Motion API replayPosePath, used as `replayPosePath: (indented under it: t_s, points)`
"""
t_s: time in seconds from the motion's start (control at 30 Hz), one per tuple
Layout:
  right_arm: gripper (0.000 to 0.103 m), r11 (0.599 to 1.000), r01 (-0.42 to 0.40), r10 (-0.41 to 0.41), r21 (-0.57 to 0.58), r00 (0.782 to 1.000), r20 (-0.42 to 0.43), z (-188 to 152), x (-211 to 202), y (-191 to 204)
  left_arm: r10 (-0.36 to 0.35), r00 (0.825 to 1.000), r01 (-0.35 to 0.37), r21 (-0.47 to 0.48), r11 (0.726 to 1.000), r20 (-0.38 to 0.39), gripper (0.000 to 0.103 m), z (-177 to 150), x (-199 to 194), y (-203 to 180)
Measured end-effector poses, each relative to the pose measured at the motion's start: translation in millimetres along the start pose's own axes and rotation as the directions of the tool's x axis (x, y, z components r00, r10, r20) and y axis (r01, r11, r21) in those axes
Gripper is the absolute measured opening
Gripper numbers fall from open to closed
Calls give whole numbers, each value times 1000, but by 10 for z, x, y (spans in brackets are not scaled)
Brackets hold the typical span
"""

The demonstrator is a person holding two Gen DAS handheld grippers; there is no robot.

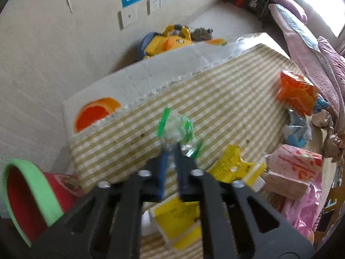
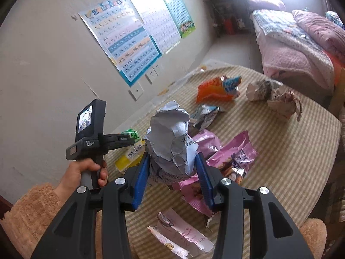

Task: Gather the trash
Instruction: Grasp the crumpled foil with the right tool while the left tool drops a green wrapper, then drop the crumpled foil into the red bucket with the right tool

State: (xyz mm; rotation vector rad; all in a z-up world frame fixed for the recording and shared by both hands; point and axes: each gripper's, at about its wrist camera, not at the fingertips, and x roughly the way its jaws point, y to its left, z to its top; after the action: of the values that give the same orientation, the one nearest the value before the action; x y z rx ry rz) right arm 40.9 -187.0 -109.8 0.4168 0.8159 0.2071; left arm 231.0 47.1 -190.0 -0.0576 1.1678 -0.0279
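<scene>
Left wrist view: the left hand-held gripper (image 1: 171, 151) pinches a clear green-edged wrapper (image 1: 175, 126) above the striped bench (image 1: 226, 99), near a yellow carton (image 1: 234, 166). The right hand-held gripper (image 2: 172, 161) clamps crumpled paper (image 2: 170, 138) over pink wrappers (image 2: 232, 157).
</scene>
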Motion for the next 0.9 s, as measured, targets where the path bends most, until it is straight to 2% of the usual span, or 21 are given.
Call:
replayPosePath:
  t_s: [0.17, 0.3, 0.4, 0.53, 0.67, 0.73, 0.9]
  points:
    - [42, 999, -35, 35, -30, 999, 16, 33, -69, 77, -2, 994, 2, 2, 1000, 110, 0, -156, -541, 100]
    - [42, 994, -80, 82, -68, 997, 16, 9, -87, 200, 16, 985, -5, -66, 998, 170, 0, -485, -1011, 430]
    - [42, 992, -101, 103, -80, 994, 21, -23, -103, 243, 67, 987, -47, -129, 991, 148, 0, -770, -1142, 718]
    - [42, 991, -108, 110, -80, 994, 17, -40, -111, 239, 160, 986, -146, -197, 969, 56, 0, -1271, -1188, 1139]
    - [42, 991, -103, 106, -82, 994, 26, -55, -141, 249, 182, 983, -179, -297, 938, -19, 0, -1581, -1140, 1500]
    - [42, 991, -101, 103, -85, 994, 24, -64, -147, 255, 211, 977, -214, -302, 929, -40, 0, -1666, -1101, 1579]
    - [42, 991, -89, 92, -101, 996, 19, -74, -166, 315, 199, 980, -195, -340, 920, -24, 0, -1752, -1111, 1688]
